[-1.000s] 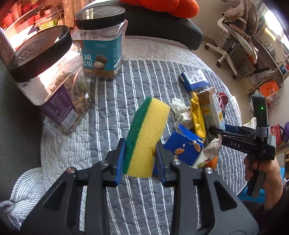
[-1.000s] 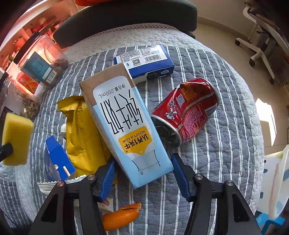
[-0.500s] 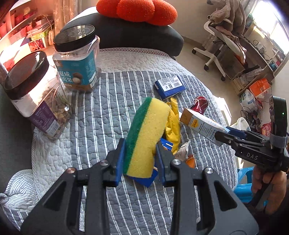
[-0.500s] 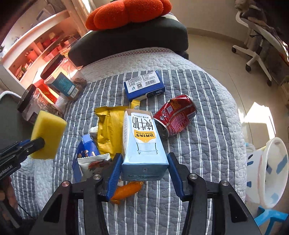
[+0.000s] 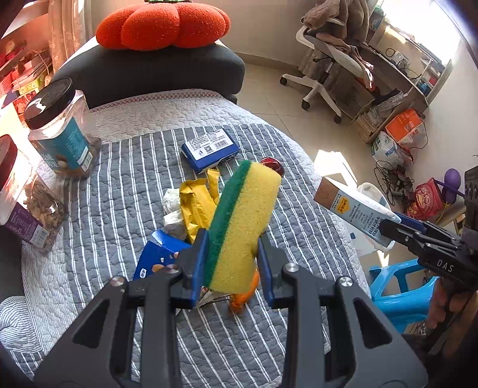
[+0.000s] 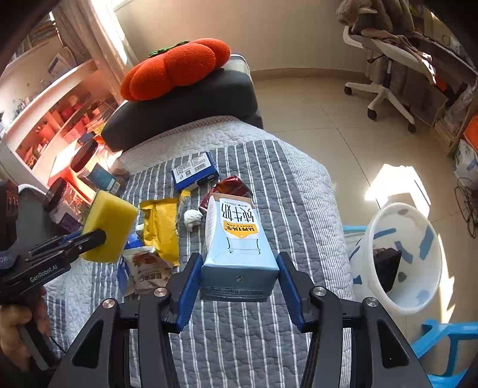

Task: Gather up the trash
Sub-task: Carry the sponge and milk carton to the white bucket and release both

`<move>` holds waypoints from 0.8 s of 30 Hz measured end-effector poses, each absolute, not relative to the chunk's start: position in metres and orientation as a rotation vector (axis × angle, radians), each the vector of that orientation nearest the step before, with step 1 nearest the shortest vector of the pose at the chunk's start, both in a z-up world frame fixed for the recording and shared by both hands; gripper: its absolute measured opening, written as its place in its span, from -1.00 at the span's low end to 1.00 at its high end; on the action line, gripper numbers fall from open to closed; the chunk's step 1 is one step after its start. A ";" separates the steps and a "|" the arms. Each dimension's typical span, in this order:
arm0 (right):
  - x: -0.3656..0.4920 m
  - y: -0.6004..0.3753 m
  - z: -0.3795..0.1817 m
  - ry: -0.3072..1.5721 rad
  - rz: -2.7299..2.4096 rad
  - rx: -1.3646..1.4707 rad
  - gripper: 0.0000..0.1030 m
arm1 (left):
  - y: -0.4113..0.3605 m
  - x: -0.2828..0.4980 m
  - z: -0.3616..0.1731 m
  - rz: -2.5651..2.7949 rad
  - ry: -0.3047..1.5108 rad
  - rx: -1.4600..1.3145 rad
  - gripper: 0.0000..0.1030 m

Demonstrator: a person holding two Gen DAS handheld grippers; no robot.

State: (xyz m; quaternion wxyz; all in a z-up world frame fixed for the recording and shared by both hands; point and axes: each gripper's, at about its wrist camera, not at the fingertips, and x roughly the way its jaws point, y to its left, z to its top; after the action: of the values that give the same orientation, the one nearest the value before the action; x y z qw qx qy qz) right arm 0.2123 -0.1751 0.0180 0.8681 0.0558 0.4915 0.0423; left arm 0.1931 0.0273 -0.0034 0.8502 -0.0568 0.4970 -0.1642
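My left gripper (image 5: 233,262) is shut on a yellow and green sponge (image 5: 243,221), held above the striped quilt (image 5: 119,194). My right gripper (image 6: 237,286) is shut on a light blue milk carton (image 6: 236,244), lifted above the quilt; it also shows in the left wrist view (image 5: 352,209). Trash lies on the quilt: a yellow wrapper (image 6: 159,229), a red can (image 6: 230,186), a blue box (image 6: 194,170), a crumpled tissue (image 6: 192,218), a snack packet (image 6: 148,268) and orange peel (image 5: 245,291). A white bin (image 6: 400,256) stands right of the table.
Two black-lidded jars (image 5: 62,128) stand at the quilt's far left. A dark cushion with an orange pumpkin pillow (image 5: 161,27) lies behind. A blue stool (image 5: 397,295) stands by the bin. An office chair (image 5: 325,68) stands farther right.
My right gripper closed on the milk carton and lifted it up and back from the trash pile. My left gripper rose and pulled back with the sponge.
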 end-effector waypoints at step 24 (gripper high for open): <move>0.095 -0.420 0.028 0.979 -0.306 0.379 0.00 | -0.173 0.181 -0.005 -0.625 1.041 -0.022 -0.35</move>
State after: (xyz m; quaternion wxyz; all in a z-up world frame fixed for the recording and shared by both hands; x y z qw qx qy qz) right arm 0.0952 -0.4205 0.0285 0.8542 0.1804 0.4655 -0.1453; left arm 0.1815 -0.1726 -0.0050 0.8211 -0.0106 0.4893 -0.2937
